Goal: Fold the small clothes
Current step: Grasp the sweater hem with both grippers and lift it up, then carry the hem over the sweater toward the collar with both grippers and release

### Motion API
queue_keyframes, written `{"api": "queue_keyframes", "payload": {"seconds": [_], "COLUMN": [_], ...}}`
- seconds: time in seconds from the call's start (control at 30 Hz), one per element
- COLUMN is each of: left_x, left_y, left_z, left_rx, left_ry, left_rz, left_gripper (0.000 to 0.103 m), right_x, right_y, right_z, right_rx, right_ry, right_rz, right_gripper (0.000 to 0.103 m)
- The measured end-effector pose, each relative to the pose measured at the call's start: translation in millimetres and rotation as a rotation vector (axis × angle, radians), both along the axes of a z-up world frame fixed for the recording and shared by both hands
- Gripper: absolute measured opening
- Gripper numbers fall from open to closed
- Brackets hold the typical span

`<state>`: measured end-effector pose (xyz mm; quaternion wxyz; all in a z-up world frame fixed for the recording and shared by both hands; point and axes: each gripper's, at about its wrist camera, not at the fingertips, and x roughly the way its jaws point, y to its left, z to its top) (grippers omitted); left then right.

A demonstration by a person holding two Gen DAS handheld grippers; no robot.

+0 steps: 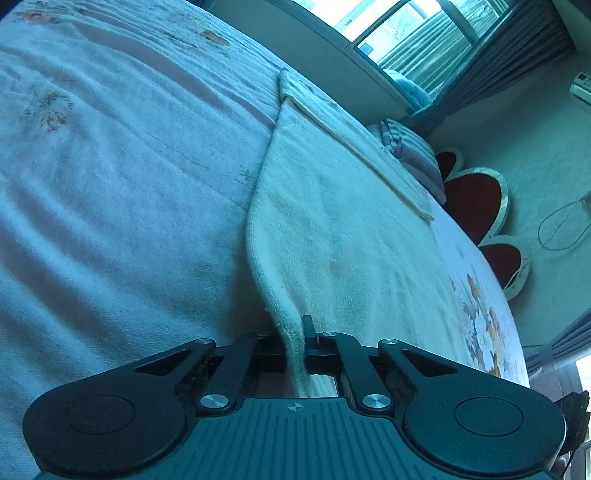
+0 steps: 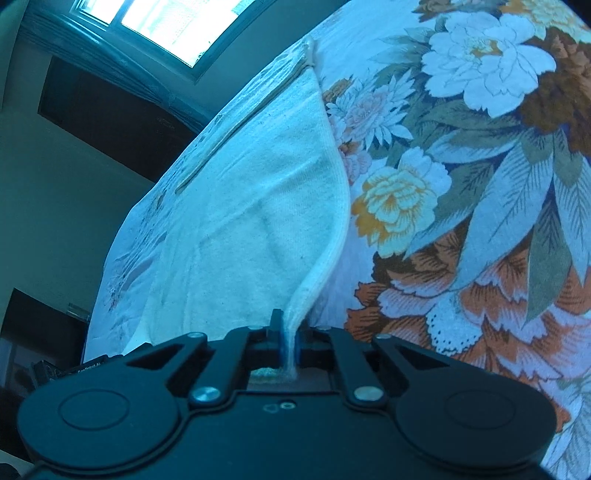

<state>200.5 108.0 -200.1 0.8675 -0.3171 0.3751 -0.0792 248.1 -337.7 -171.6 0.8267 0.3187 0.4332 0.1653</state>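
Observation:
A small white knit garment (image 1: 332,229) lies spread on the bed, its hemmed edge rising toward the camera. My left gripper (image 1: 295,343) is shut on that hemmed edge, which runs between the fingers. In the right wrist view the same white garment (image 2: 251,221) stretches away over the bed. My right gripper (image 2: 291,339) is shut on its corner, with cloth pinched between the blue pads. Both held edges are lifted slightly off the bed.
The bed has a pale floral sheet (image 1: 110,166) on the left and a bold flower print (image 2: 461,166) on the right. A striped pillow (image 1: 413,155) and red heart-shaped headboard (image 1: 476,199) stand beyond. A window (image 1: 413,33) and curtains are behind.

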Motion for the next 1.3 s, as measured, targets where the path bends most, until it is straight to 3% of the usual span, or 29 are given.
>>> {"api": "queue_keyframes", "payload": {"seconds": [0.07,0.13,0.23,0.33,0.63,0.8,0.97,1.13,1.3], "left_x": [-9.9,-12.4,-9.2,-8.7,11.1,55.9,113.6,187.1,262.4], "left_y": [9.9,15.2,17.4,20.8,26.8,30.8,31.4,29.2,28.0], "left_z": [0.6,-4.8,-13.7,-11.1,45.7,82.6,109.9,123.3,114.2], "left_rx": [-0.046,-0.047,-0.060,-0.080,-0.079,-0.075,-0.044,-0.024,-0.021], "left_ry": [-0.052,-0.039,-0.020,-0.023,-0.173,-0.242,-0.274,-0.270,-0.239], "left_rz": [0.036,0.045,0.025,0.021,-0.006,-0.020,-0.031,-0.027,-0.014], "left_gripper": [0.003,0.003,0.003,0.003,0.003,0.003,0.003,0.003,0.003], "right_x": [-5.2,-7.2,-0.1,-3.2,5.9,44.8,104.4,175.9,253.8], "right_y": [-7.2,-13.6,-12.3,-13.0,-3.2,1.7,3.4,5.2,3.7], "right_z": [7.8,10.9,0.3,1.9,68.4,111.6,135.9,143.7,130.3], "right_rx": [0.030,0.040,-0.002,0.021,-0.053,-0.103,-0.130,-0.153,-0.149], "right_ry": [-0.033,-0.052,0.025,0.015,-0.179,-0.287,-0.334,-0.345,-0.306], "right_rz": [-0.043,-0.069,-0.057,-0.077,-0.049,-0.037,-0.027,-0.004,0.009], "right_gripper": [0.006,0.006,0.005,0.005,0.005,0.005,0.005,0.006,0.006]}}
